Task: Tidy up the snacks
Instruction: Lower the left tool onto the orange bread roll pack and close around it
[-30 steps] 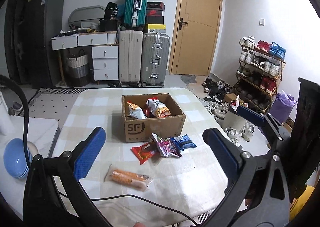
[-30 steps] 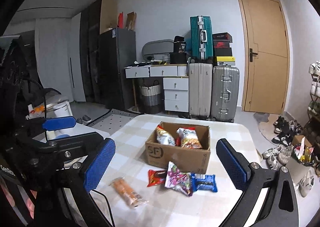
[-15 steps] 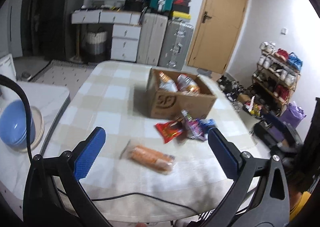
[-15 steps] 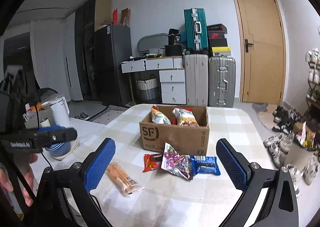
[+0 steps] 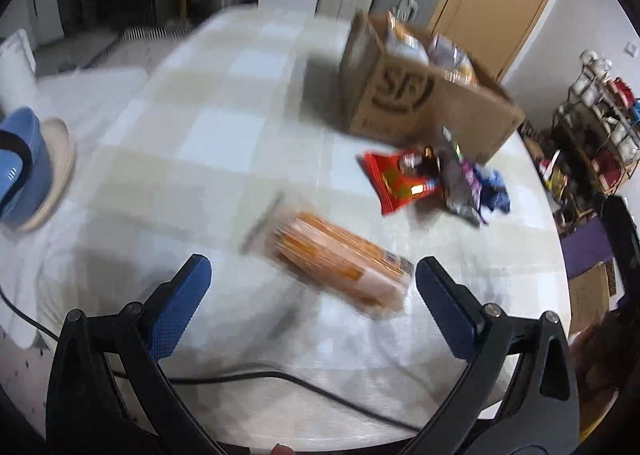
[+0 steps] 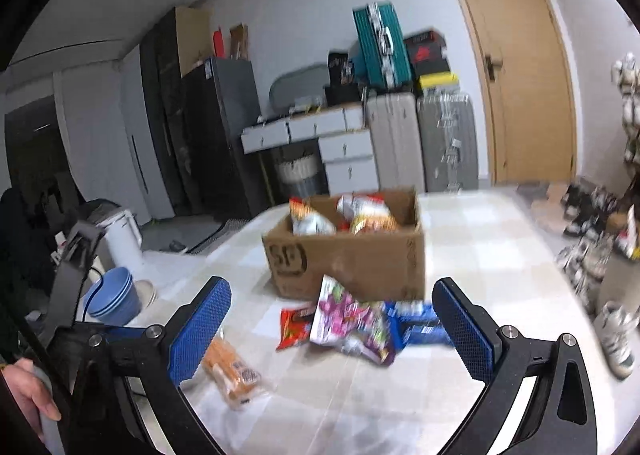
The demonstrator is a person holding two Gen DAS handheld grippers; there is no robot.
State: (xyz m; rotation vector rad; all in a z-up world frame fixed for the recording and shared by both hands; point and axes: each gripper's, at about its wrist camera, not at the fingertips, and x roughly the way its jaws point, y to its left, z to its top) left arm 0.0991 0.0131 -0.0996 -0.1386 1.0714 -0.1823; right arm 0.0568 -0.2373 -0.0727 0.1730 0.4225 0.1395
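Note:
A cardboard box (image 5: 424, 103) with snack bags inside stands on the checked table; it also shows in the right wrist view (image 6: 352, 251). In front of it lie a red packet (image 5: 400, 183), a purple bag (image 6: 348, 319) and a blue packet (image 6: 420, 325). An orange cracker pack (image 5: 340, 259) lies nearer, just beyond my open left gripper (image 5: 312, 291), a little right of its centre. It also shows in the right wrist view (image 6: 230, 367). My right gripper (image 6: 332, 319) is open and empty, above the table, facing the purple bag.
Blue bowls on a plate (image 5: 24, 167) sit on a white side surface at the left. A black cable (image 5: 280, 379) runs across the table's near edge. Suitcases (image 6: 420, 143), drawers and a door stand behind. A shoe rack (image 5: 600, 123) is at the right.
My left gripper has swung down and closer to the table, bringing the orange cracker pack near its fingers. My right gripper has moved nearer the snack pile. Both stayed open.

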